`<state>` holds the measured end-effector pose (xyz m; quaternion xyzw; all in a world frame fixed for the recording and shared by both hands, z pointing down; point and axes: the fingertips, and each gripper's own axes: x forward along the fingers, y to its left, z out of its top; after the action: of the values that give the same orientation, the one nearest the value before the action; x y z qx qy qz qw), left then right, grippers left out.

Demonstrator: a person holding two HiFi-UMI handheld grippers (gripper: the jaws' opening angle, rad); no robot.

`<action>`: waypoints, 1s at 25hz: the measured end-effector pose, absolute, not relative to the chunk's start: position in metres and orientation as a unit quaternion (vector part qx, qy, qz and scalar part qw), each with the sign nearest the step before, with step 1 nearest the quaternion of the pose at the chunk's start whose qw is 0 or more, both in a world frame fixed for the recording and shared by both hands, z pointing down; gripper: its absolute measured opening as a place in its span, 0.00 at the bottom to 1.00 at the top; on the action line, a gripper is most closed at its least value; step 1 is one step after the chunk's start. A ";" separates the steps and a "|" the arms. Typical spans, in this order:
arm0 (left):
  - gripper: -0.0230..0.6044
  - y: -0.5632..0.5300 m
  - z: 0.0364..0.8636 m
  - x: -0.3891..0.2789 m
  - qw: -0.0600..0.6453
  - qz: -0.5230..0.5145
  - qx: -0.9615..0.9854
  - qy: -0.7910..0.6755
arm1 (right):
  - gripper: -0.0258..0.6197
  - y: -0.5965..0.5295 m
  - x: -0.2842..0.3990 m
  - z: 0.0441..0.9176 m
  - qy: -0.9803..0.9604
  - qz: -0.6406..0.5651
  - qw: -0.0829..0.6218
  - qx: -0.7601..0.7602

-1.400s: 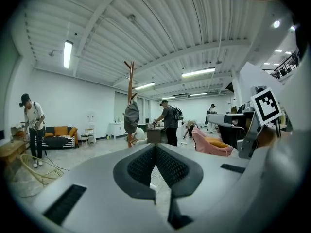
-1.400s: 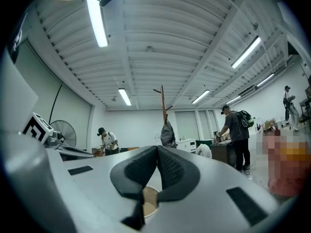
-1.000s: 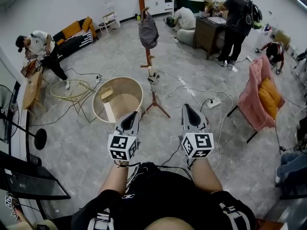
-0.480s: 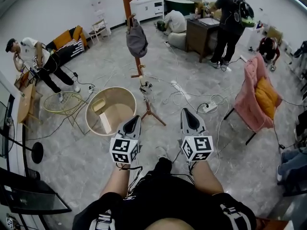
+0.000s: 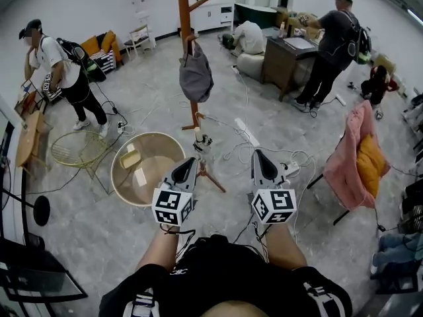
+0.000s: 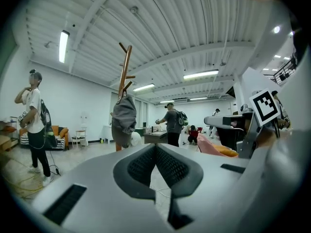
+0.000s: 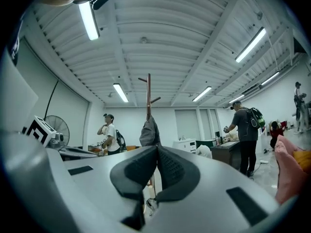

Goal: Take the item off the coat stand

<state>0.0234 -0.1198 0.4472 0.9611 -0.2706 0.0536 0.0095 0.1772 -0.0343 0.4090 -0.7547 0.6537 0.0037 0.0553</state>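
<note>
Left gripper and right gripper: jaws pressed together, both empty, held well short of the coat stand. The grey bag hangs from a peg partway up the stand. Advisable technique: close in, part the jaws, then lift the strap upward off the peg.

right gripper jaws pressed together, empty, grey bag on the wooden coat stand straight ahead
</note>
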 end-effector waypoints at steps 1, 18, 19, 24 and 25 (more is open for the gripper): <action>0.06 -0.148 0.443 0.026 0.010 0.051 0.960 -0.275 | 0.06 -0.062 0.182 0.403 0.655 0.007 0.056 -0.753; 0.06 -0.410 0.456 0.030 0.032 0.047 0.931 -0.359 | 0.06 -0.338 0.231 0.381 0.689 0.028 0.085 -0.720; 0.06 -0.414 0.456 0.028 0.033 0.048 0.929 -0.365 | 0.06 -0.342 0.231 0.377 0.691 0.030 0.088 -0.717; 0.06 -0.431 0.456 0.029 0.039 0.051 0.914 -0.400 | 0.15 -0.374 0.245 0.362 0.709 0.038 0.103 -0.696; 0.06 -0.437 0.456 0.033 0.040 0.051 0.910 -0.410 | 0.17 -0.383 0.250 0.357 0.719 0.040 0.110 -0.685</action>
<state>0.0330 -0.4368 0.4559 0.9098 -0.4099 0.0508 0.0404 0.2501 -0.3833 0.3566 -0.6853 0.7188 0.0399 0.1098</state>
